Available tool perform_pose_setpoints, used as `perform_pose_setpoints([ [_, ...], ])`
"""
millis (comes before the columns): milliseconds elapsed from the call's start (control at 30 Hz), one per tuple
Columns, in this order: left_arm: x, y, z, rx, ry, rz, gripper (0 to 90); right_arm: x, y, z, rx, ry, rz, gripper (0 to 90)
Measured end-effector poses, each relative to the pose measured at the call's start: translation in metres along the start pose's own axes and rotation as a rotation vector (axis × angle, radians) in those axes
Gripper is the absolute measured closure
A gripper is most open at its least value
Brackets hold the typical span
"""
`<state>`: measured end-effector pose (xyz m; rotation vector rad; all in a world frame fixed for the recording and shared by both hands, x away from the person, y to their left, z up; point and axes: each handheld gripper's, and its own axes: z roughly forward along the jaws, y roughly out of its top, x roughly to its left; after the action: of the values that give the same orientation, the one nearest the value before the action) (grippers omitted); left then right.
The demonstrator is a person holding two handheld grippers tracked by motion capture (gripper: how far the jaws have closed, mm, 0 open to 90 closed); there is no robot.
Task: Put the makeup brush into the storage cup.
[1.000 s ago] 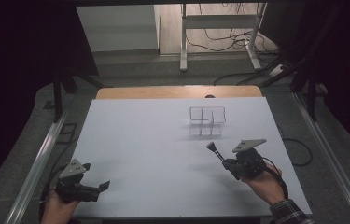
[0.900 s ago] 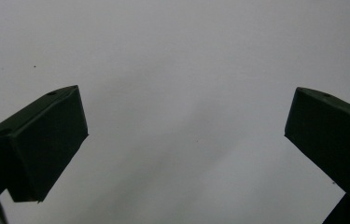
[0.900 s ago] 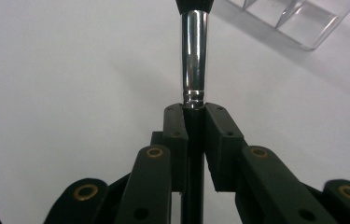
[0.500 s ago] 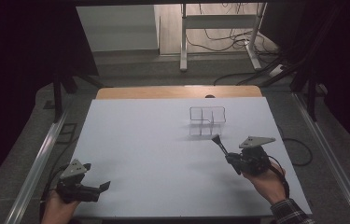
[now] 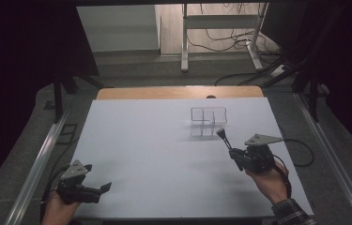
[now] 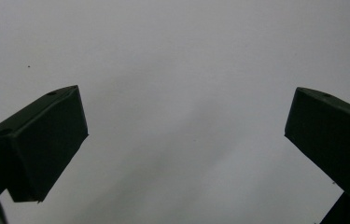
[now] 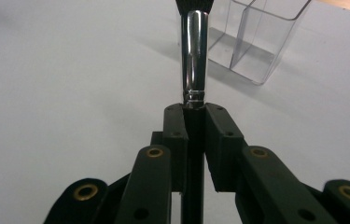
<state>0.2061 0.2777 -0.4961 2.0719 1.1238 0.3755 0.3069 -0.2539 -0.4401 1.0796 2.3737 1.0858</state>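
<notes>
A makeup brush with a black handle and a shiny silver ferrule sticks out of my right gripper, whose jaws are shut on the handle. The bristle end points up and toward a clear plastic organizer with several compartments, which stands just beyond it on the white table. In the right gripper view the organizer sits past the brush to the upper right. My left gripper rests at the table's near left corner, its jaws wide apart over bare white surface.
A strip of bare wood borders the table's far edge. Metal rails run along both sides. Cables and a stand's legs lie on the floor beyond.
My right gripper has carried the brush a little farther away and to the right, bringing the bristle end closer to the organizer. The left gripper has stayed put.
</notes>
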Motion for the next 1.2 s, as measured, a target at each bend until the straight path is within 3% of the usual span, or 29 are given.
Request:
perform_pose_setpoints([
  [433,0.000,0.000,0.001,0.002,-0.012,-0.010,0.0,-0.006,0.006,-0.004,-0.047,-0.030,0.023,78.8],
  [933,0.002,0.000,0.002,0.007,-0.013,-0.019,0.0,-0.017,0.014,-0.005,-0.121,-0.013,0.094,78.8],
  [1200,0.002,0.000,0.002,0.005,-0.015,-0.022,0.0,-0.020,0.019,-0.001,-0.146,-0.008,0.097,78.8],
])
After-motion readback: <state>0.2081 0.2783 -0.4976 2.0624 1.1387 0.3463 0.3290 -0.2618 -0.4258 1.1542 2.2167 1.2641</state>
